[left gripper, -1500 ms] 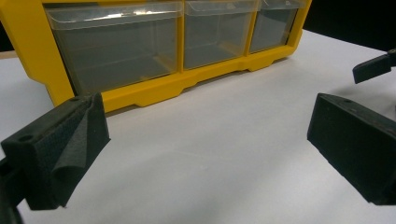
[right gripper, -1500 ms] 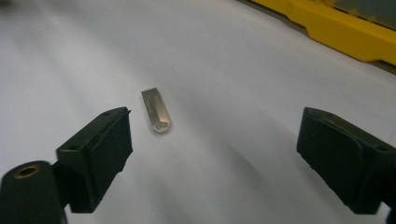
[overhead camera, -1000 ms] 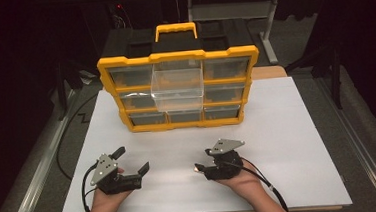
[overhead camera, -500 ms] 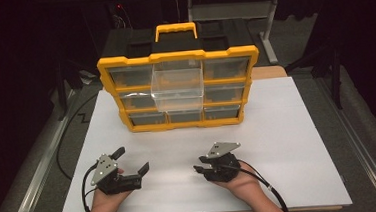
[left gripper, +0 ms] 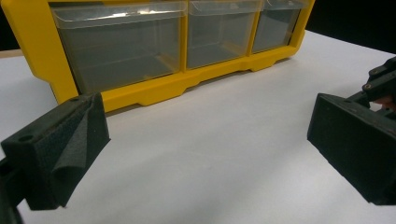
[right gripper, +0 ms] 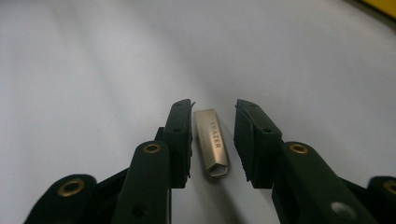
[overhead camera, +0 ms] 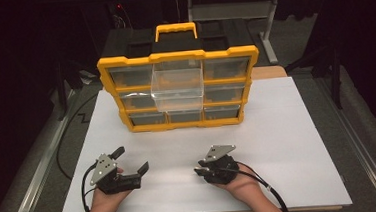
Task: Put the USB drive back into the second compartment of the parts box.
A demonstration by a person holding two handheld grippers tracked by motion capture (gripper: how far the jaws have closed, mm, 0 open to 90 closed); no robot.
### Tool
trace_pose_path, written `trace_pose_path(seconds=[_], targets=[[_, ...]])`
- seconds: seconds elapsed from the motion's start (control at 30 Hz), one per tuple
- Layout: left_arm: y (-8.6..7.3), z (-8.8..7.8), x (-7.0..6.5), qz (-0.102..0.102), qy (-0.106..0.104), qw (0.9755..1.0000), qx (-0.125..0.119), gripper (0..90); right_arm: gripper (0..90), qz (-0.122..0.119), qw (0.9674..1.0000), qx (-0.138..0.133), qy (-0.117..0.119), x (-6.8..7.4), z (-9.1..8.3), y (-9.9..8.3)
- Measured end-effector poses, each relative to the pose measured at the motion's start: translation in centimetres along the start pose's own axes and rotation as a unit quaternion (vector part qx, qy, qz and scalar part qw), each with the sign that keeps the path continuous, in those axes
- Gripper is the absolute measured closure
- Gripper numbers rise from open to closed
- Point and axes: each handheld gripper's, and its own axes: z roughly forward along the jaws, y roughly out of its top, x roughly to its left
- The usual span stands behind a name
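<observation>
My right gripper (right gripper: 212, 140) has been closing around a small metal clip (right gripper: 212, 142) at frame centre, pads not yet touching. Left gripper (left gripper: 205, 140) released, wide, empty.

In the high view the small metal piece (right gripper: 212, 143) between the jaws of the right tool (overhead camera: 203, 171) is hidden under that tool's body. In the right gripper view its engraved word is too blurred to read for certain, and whether the left pad touches it cannot be told. In the left gripper view the yellow organizer (left gripper: 154, 88) beyond the left tool (left gripper: 205, 154) is cut off by the top edge, so just 3 bottom drawers show, their contents unclear through the plastic
</observation>
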Motion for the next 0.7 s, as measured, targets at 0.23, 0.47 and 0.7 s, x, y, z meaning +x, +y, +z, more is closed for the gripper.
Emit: trace_pose_path(seconds=[0.23,0.47,0.7], targets=[[0.06,-0.09,-0.07,0.002,0.0,1.0,-0.001,0.4,70.2,-0.014,0.9999,0.003,-0.004,0.14,0.01,-0.03],[-0.02,0.09,-0.1,0.003,0.001,1.0,0.004,0.5,72.7,-0.011,0.9999,0.006,0.007,-0.09,0.08,-0.03],[-0.01,0.09,-0.16,0.003,0.0,1.0,-0.001,0.4,76.3,-0.013,0.9999,0.001,0.007,-0.15,0.15,-0.15]])
